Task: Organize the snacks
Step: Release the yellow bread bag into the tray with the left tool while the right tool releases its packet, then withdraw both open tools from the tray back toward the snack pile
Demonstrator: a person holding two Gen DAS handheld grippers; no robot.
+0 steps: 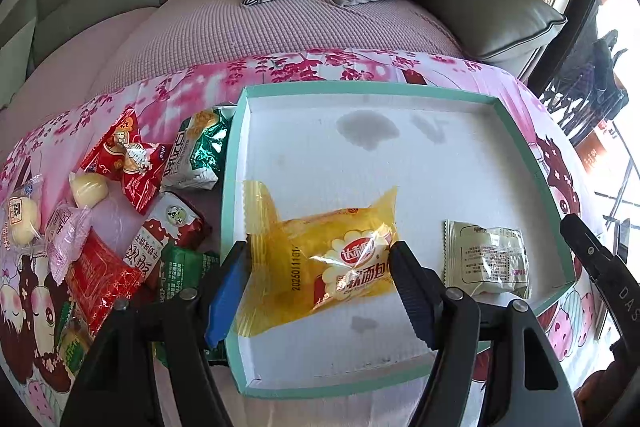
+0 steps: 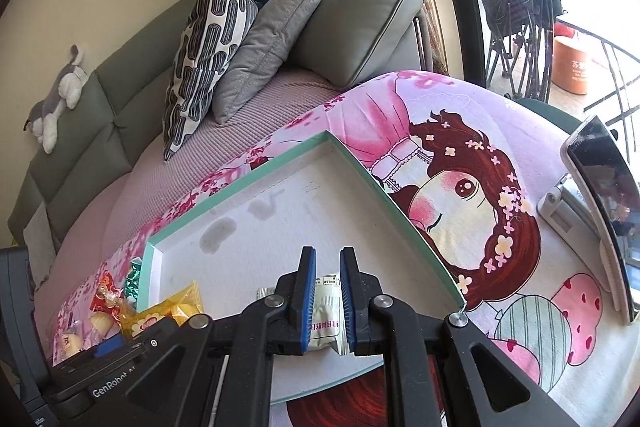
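Tray (image 1: 240, 163): teal-rimmed, white floor, taking sorted snacks.
L gripper (image 1: 320, 259): clamping yellow bread pack (image 1: 344, 259) low over the tray floor (prob. setting it down).
R gripper (image 2: 328, 291): nearly closed, pinching pale sachet (image 2: 326, 319) inside tray.
Unsorted pile (image 1: 132, 163): lying beside tray's left wall, not blocking.

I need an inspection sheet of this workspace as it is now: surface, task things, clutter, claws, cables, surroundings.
Surface: pink cartoon-print cloth.
Job's things: teal-rimmed tray holds yellow bread packet and pale sachet; loose snacks lie outside the tray, beside the left claw.
Clutter: phone on stand.
Grippers: left claw closed on the yellow bread packet; right claw nearly shut around the pale sachet, contact unclear.
Cables: nothing seen.
Surroundings: sofa cushions, plush toy.
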